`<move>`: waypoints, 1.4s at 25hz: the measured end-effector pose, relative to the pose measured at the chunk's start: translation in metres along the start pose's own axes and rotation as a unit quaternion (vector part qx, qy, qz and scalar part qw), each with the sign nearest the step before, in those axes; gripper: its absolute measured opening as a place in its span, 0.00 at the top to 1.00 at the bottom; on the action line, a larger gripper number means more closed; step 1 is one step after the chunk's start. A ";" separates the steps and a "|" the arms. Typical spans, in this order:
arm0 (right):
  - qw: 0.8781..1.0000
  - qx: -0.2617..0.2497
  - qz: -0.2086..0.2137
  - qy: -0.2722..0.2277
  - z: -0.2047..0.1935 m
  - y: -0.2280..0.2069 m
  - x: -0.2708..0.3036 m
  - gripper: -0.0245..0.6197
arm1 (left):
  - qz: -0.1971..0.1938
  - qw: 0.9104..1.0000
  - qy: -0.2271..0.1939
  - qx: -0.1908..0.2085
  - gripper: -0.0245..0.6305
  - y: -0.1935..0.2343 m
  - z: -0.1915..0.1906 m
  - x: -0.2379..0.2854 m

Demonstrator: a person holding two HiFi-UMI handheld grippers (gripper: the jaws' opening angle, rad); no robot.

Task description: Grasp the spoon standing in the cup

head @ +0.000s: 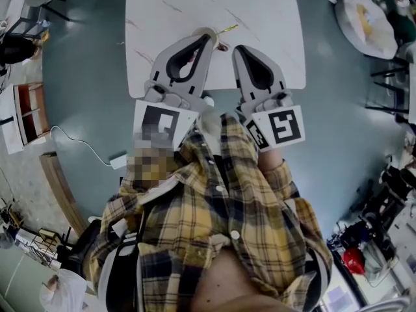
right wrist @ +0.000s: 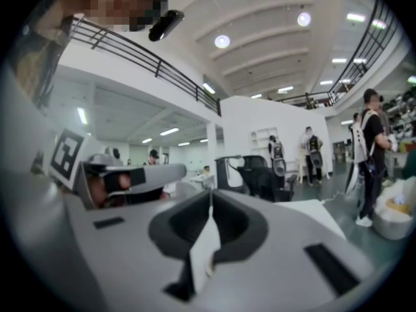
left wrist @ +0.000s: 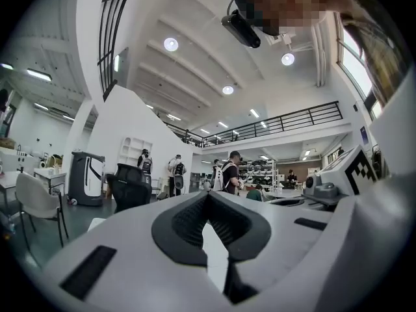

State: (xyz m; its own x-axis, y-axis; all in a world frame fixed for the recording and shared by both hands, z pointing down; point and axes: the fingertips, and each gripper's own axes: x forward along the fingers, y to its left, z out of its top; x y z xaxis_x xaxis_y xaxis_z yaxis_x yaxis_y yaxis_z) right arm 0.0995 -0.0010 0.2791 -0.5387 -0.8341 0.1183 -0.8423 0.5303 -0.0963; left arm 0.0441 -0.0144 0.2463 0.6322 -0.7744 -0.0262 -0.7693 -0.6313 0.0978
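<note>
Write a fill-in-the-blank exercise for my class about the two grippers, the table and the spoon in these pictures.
1. The left gripper and the right gripper both have their fingers ___.
2. In the head view, their tips show against a ___ table.
3. The spoon pokes out beside the tip of the ___ gripper.
Missing words: shut; white; left.

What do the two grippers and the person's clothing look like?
The left gripper and right gripper are light grey, with tapering jaws lined by dark ribbed pads. Each carries a cube with black-and-white square markers. The person wears a yellow-and-dark plaid shirt.
</note>
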 end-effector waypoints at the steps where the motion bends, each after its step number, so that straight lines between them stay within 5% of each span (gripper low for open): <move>1: 1.000 -0.001 0.003 0.002 -0.001 -0.002 0.006 0.91 | 0.003 1.000 0.000 0.000 0.94 0.005 -0.001 0.003; 17: 1.000 0.006 -0.010 0.016 0.002 -0.027 0.100 0.91 | -0.012 1.000 0.018 -0.010 0.94 0.087 -0.011 0.050; 35: 0.999 0.006 -0.025 0.032 -0.001 -0.042 0.136 0.91 | -0.037 0.998 0.044 -0.021 0.94 0.117 -0.025 0.072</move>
State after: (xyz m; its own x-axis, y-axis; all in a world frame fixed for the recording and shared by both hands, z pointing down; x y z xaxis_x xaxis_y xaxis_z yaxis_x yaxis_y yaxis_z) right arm 0.0613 -0.1363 0.3002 -0.4971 -0.8474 0.1865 -0.8677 0.4869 -0.1002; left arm 0.0025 -0.1431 0.2807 0.6946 -0.7174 0.0526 -0.7165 -0.6834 0.1401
